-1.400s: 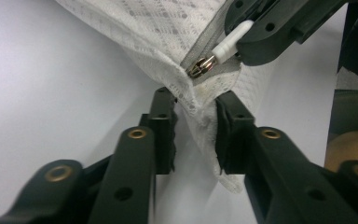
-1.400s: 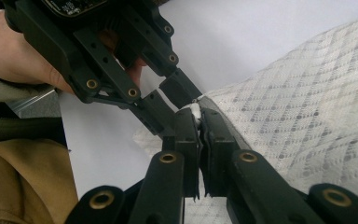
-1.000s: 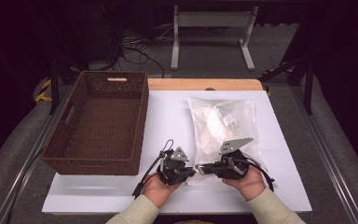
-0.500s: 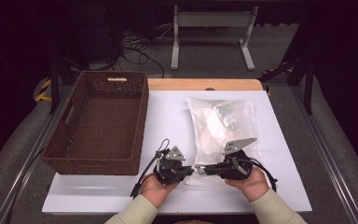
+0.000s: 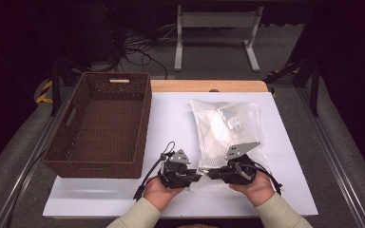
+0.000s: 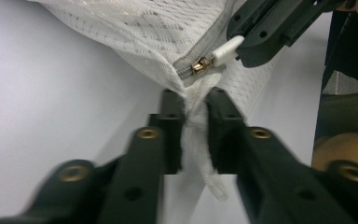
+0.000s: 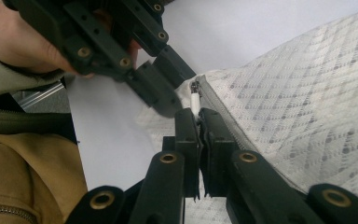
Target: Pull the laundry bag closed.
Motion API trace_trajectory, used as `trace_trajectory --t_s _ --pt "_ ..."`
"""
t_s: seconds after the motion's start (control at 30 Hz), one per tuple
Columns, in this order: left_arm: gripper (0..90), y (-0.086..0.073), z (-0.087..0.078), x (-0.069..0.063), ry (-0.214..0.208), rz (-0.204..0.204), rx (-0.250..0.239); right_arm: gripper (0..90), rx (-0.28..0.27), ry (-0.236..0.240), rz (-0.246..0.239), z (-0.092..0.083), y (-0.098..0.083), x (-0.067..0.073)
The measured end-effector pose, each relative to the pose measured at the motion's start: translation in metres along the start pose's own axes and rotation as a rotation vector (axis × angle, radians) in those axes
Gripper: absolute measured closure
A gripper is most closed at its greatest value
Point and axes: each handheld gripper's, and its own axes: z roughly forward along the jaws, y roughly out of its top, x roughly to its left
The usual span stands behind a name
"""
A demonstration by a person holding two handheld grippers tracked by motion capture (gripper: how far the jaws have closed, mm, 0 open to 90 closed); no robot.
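Basket [image 5: 100, 123] at 9 o'clock stays clear. Left tongs [image 6: 196, 100] clench the mesh bag [image 5: 225, 128] corner at 6 o'clock on the surface [image 5: 171, 114]; right tongs [image 7: 198, 114] pinch the zipper pull [image 7: 195, 100]. Anchor left, draw the pull along the seam steadily.

2 grippers [image 5: 202, 172] at mesh bag [image 5: 225, 130]

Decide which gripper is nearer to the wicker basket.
Left. The left gripper sits just off the basket's near right corner; the right gripper lies beyond it, over the mesh bag.
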Motion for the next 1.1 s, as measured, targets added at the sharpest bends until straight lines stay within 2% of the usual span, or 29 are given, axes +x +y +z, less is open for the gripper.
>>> trace_trajectory --t_s 0.13,0.2,0.4,0.43,0.47,0.5,0.53,0.57,0.63,0.7,0.83,0.87,0.9,0.93,0.97,1.1 --pt "88.3 0.0 -0.004 0.0 0.03 -0.003 -0.022 86.4 -0.007 -0.001 0.004 0.0 -0.001 -0.002" --pt "88.5 0.0 -0.006 0.0 0.026 -0.022 -0.036 86.4 -0.014 0.01 0.016 -0.001 -0.002 -0.005" --pt "88.5 -0.002 -0.011 0.001 0.034 -0.029 -0.052 87.9 -0.017 0.02 0.019 -0.004 -0.003 -0.007" --pt "88.5 -0.003 -0.013 0.002 0.066 -0.044 -0.055 87.9 -0.017 0.02 0.019 -0.004 -0.003 -0.007" --pt "88.5 -0.005 -0.018 0.007 0.076 -0.063 -0.07 90.0 -0.013 -0.025 0.023 -0.011 -0.005 -0.009" --pt "88.5 -0.006 -0.022 0.012 0.072 -0.098 -0.088 90.0 -0.027 -0.025 0.039 -0.016 -0.007 -0.013" --pt "88.5 -0.009 -0.028 0.019 0.045 -0.141 -0.123 90.0 -0.036 -0.024 0.047 -0.02 -0.009 -0.015" --pt "88.4 -0.009 -0.028 0.019 0.045 -0.141 -0.123 90.0 -0.036 -0.024 0.047 -0.02 -0.009 -0.015" --pt "88.5 -0.007 -0.028 0.016 0.054 -0.108 -0.118 90.0 -0.062 -0.028 0.056 -0.029 -0.013 -0.019" --pt "88.4 -0.004 -0.023 0.009 0.056 -0.068 -0.096 90.0 -0.075 -0.024 0.053 -0.029 -0.011 -0.017" --pt "88.4 -0.004 -0.022 0.007 0.045 -0.068 -0.099 89.1 -0.06 -0.001 0.019 -0.016 -0.006 -0.008" --pt "88.4 -0.004 -0.022 0.007 0.044 -0.066 -0.101 85.2 -0.06 0.004 0.018 -0.014 -0.006 -0.007" --pt "88.4 -0.004 -0.021 0.006 0.042 -0.063 -0.101 79.3 -0.063 0.015 0.029 -0.011 -0.005 -0.007" --pt "88.5 -0.004 -0.021 0.005 0.043 -0.054 -0.097 77.6 -0.065 0.028 0.04 -0.01 -0.004 -0.008" --pt "88.4 -0.004 -0.02 0.004 0.041 -0.051 -0.098 77.1 -0.069 0.046 0.055 -0.008 -0.004 -0.009" --pt "88.4 -0.003 -0.016 0.0 0.029 -0.026 -0.085 75.8 -0.075 0.07 0.082 -0.002 -0.001 -0.01"
